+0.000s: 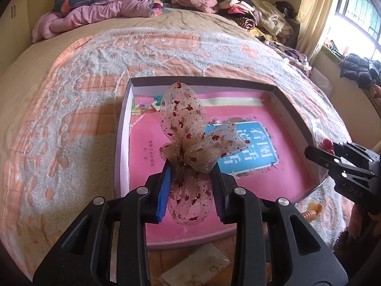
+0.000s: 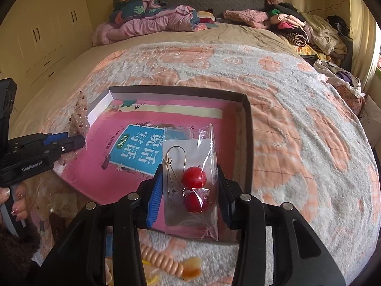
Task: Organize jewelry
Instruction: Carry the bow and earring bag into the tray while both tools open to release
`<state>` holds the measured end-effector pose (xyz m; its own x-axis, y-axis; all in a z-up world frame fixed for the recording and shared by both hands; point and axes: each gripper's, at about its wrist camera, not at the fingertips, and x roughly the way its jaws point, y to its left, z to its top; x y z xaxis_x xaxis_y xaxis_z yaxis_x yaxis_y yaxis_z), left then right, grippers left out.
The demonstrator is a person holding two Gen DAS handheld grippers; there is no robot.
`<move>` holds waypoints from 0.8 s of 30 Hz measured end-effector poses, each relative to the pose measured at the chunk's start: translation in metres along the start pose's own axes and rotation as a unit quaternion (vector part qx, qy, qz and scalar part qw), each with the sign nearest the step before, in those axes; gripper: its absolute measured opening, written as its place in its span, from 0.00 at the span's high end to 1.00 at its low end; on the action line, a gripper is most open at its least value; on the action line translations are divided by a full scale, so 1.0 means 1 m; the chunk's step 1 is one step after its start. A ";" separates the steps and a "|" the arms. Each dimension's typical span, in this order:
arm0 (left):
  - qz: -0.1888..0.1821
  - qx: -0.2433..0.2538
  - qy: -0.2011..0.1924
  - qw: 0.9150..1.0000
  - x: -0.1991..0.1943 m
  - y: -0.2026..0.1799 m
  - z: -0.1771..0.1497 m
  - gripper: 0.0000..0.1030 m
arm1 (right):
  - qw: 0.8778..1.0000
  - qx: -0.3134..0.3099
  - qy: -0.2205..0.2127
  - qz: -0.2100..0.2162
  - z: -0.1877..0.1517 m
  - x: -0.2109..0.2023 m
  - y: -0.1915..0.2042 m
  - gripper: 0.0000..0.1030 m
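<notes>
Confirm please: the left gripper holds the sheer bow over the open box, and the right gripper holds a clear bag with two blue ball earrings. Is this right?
Not quite: the ball earrings are red, not blue, as the right wrist view shows. The rest stands: the left gripper holds the sheer bow over the open box, and the right gripper holds the clear bag.

Open box (image 1: 283, 100) interior largely free, clothes pile (image 1: 250, 12) well beyond
</notes>
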<state>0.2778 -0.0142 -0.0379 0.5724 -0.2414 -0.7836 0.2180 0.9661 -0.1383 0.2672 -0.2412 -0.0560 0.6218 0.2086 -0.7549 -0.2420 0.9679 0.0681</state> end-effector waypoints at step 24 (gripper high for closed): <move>0.019 0.002 0.012 1.000 -0.003 -0.005 -0.009 0.39 | 1.000 0.008 0.012 -0.023 -0.007 0.014 -0.002 0.37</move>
<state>0.2679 -0.0171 -0.0409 0.5620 -0.2021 -0.8021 0.2000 0.9741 -0.1054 0.2712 -0.2417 -0.0717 0.6141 0.1605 -0.7728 -0.2016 0.9785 0.0430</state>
